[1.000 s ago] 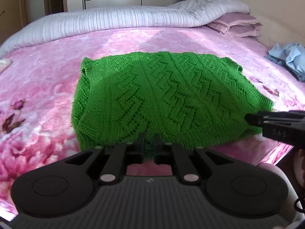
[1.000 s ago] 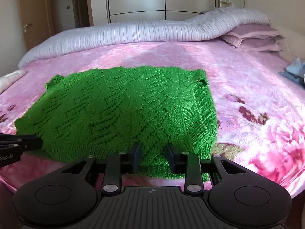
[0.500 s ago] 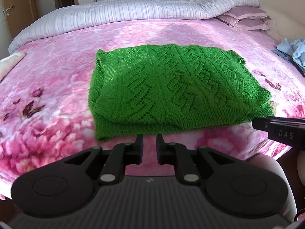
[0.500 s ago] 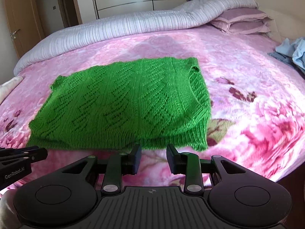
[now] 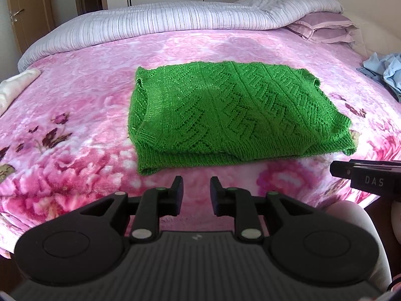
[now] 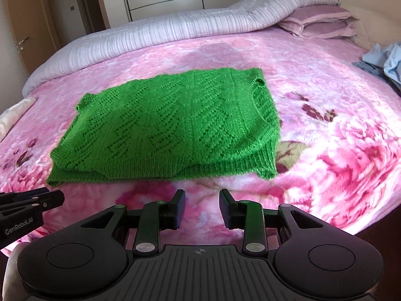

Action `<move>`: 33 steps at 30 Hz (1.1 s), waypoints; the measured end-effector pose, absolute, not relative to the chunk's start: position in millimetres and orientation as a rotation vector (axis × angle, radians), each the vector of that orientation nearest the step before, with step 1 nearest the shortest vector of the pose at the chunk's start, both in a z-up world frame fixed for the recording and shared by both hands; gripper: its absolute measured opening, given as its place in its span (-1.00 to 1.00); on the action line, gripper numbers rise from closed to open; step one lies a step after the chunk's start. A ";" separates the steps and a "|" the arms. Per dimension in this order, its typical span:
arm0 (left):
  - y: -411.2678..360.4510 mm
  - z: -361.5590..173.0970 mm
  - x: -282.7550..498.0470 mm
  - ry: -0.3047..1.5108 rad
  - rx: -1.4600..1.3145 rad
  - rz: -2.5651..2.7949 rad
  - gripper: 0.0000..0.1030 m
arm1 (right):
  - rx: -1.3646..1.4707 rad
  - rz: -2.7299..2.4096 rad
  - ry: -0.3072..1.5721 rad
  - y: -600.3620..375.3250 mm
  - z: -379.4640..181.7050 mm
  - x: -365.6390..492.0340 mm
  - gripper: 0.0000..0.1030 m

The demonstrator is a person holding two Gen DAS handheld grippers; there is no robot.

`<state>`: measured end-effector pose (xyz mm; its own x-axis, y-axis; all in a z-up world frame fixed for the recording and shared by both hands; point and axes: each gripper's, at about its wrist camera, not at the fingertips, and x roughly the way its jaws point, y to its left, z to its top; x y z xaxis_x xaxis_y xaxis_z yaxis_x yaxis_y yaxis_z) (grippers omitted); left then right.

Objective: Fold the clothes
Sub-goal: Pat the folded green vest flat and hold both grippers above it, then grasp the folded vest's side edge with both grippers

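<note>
A green knitted sweater [image 5: 225,115] lies folded into a flat rectangle on the pink floral blanket [image 5: 75,105]; the right wrist view shows the sweater [image 6: 170,130] too. My left gripper [image 5: 196,188] hovers just short of the sweater's near hem, its jaws opening with only blanket between them. My right gripper [image 6: 202,198] is open near the hem's right part, nothing between its fingers. Each gripper shows at the edge of the other's view: the right gripper [image 5: 335,169] and the left gripper [image 6: 59,197].
A rolled striped duvet [image 5: 175,22] and purple pillows [image 5: 323,27] lie along the bed's far side. A heap of light blue clothes [image 5: 386,72] sits at the right edge. A folded white cloth [image 5: 17,85] lies at the left. Wardrobe doors and a wooden door stand behind.
Both grippers pulled back from the sweater's near hem toward the bed's front edge. The left jaws let go of the hem and widened. The sweater stays folded flat.
</note>
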<state>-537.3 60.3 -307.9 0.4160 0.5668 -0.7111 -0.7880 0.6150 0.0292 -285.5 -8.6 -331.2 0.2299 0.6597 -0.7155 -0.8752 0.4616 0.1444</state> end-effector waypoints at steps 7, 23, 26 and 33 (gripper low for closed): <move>57.2 -309.9 -544.0 0.736 -0.365 0.855 -0.57 | -0.322 1.092 0.793 -12.1 -327.7 -292.4 -0.33; 74.0 -306.9 -547.8 0.654 -0.390 0.826 -0.57 | -0.219 1.103 0.805 -19.3 -333.6 -269.8 -0.28; 85.8 -303.0 -552.0 0.612 -0.399 0.828 -0.58 | -0.080 1.101 0.817 -28.0 -331.3 -247.8 -0.28; 116.6 -303.6 -549.6 0.560 -0.395 0.832 -0.59 | 0.169 1.035 0.908 -37.6 -340.4 -189.7 -0.27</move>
<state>-549.6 116.6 -303.6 0.5436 0.5799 -0.6068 -0.7804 0.6153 -0.1111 -189.7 -37.6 -340.4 0.1946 0.7986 -0.5695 -0.6684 0.5329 0.5190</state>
